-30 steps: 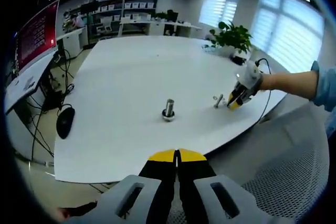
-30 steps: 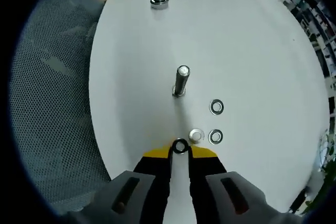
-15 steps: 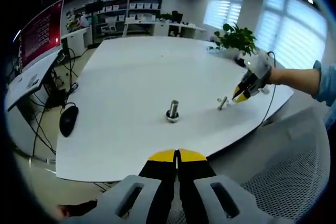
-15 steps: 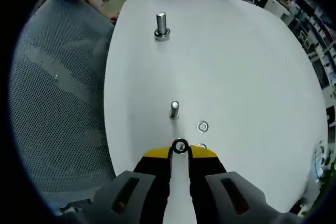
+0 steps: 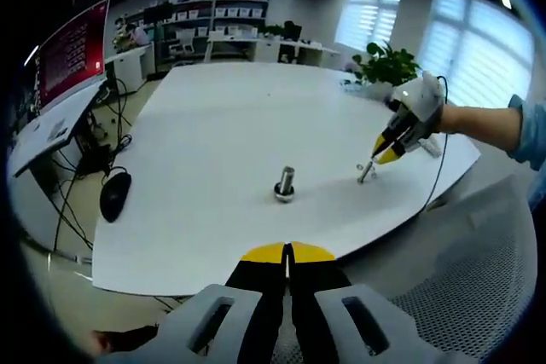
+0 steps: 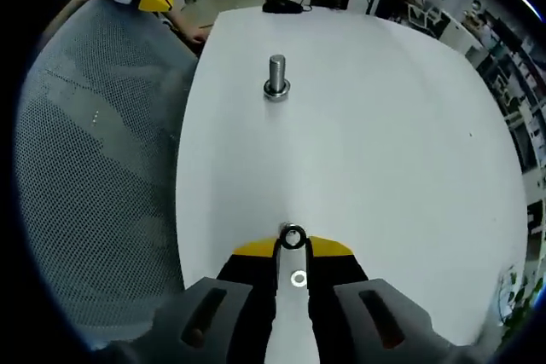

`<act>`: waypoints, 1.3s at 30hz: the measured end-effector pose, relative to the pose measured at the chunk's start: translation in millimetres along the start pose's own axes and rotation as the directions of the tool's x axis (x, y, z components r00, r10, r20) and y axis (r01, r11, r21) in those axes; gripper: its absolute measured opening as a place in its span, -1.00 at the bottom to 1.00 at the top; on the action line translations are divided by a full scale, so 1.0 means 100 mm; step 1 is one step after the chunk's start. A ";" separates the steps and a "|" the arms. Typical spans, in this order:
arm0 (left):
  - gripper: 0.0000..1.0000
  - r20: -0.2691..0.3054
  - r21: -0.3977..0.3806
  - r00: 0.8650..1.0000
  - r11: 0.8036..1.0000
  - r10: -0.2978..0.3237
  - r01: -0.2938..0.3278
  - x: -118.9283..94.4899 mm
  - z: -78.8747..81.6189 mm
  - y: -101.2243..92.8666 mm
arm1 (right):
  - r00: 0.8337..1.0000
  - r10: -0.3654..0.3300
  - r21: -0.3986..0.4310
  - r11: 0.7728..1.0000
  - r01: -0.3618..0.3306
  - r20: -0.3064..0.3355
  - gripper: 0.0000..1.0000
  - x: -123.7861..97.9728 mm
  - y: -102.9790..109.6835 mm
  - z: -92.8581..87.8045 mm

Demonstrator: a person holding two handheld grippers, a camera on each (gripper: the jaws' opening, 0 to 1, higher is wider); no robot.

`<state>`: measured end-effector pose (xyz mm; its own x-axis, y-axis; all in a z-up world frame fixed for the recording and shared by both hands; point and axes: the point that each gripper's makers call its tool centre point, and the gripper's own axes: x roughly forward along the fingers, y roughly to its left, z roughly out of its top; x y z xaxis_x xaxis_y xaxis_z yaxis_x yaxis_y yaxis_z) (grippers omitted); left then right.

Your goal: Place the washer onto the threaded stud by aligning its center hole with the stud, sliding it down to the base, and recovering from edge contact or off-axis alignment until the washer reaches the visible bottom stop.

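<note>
The right gripper, jaws pinched on the washer, has risen and now hovers just above the near stud, ready for lowering. The left gripper, jaws closed and empty, stays off the surface.

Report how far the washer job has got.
Done: the right gripper has a washer pinched at its tips, lifted above the table. In hand: it hangs over the near stud, seen from the left gripper view; alignment cannot be judged. Left: thread it on and slide it to the base. The far stud stands untouched; the left gripper waits shut.
</note>
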<state>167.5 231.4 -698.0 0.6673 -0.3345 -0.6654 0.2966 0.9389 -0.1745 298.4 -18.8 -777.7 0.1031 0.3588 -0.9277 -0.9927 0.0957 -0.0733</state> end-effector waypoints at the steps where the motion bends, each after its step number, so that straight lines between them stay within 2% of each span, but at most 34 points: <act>1: -1.00 -0.001 0.000 1.000 1.000 0.001 -0.001 0.00 0.00 0.00 | 1.000 -0.002 -0.006 1.000 0.002 -0.002 -0.73 0.01 0.00 0.01; 10: -1.00 0.007 -0.005 1.000 1.000 0.000 0.000 -0.01 0.01 0.00 | 1.000 -0.006 -0.011 1.000 0.006 -0.021 -0.73 0.06 -0.02 -0.01; 11: -1.00 0.007 -0.005 1.000 1.000 0.000 0.000 -0.01 0.01 0.00 | 1.000 -0.007 -0.009 1.000 0.007 -0.020 -0.76 0.06 -0.02 -0.01; 12: -1.00 0.008 -0.005 1.000 1.000 -0.001 0.001 -0.01 0.01 0.00 | 0.999 0.003 -0.022 1.000 -0.004 -0.033 -0.93 0.08 -0.01 -0.02; 13: -1.00 0.007 -0.005 1.000 1.000 -0.002 0.002 -0.01 0.01 0.00 | 0.999 -0.035 -0.039 0.999 0.034 -0.005 -0.95 0.11 -0.09 0.02; 18: -1.00 0.001 -0.002 1.000 1.000 -0.001 0.001 0.00 0.00 0.00 | 0.998 -0.011 -0.033 0.999 0.009 -0.062 -0.95 0.16 -0.06 -0.10; 24: -1.00 0.010 0.000 1.000 1.000 0.000 0.000 0.00 0.02 0.00 | 0.998 0.004 -0.026 1.000 -0.006 -0.065 -0.94 0.19 0.00 -0.11; 28: -1.00 0.026 0.000 1.000 1.000 -0.005 0.005 0.00 0.05 0.00 | 0.998 0.005 -0.066 0.998 -0.009 -0.057 -0.91 0.20 0.01 0.03; 31: -1.00 0.003 0.007 1.000 1.000 -0.002 0.002 0.00 0.01 0.01 | 0.999 0.019 -0.082 0.996 -0.022 -0.041 -0.79 0.22 0.04 0.19; 33: -1.00 0.012 0.003 1.000 1.000 -0.001 0.001 0.00 0.02 0.01 | 0.999 0.040 -0.125 0.991 -0.042 -0.021 -0.76 0.27 0.09 0.34; 36: -1.00 0.012 -0.001 1.000 1.000 0.001 -0.001 0.00 0.02 0.01 | 0.999 0.040 -0.199 0.979 -0.045 -0.030 -0.71 0.36 0.13 0.51; 39: -1.00 0.002 0.001 1.000 1.000 0.004 -0.004 0.00 0.00 0.01 | 0.998 0.041 -0.233 0.971 -0.052 -0.052 -0.65 0.46 0.16 0.58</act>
<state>168.4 232.5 -698.1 0.6697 -0.3309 -0.6648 0.2944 0.9402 -0.1713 291.2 52.7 -799.9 0.0587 0.3140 -0.9476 -0.9839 -0.1421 -0.1080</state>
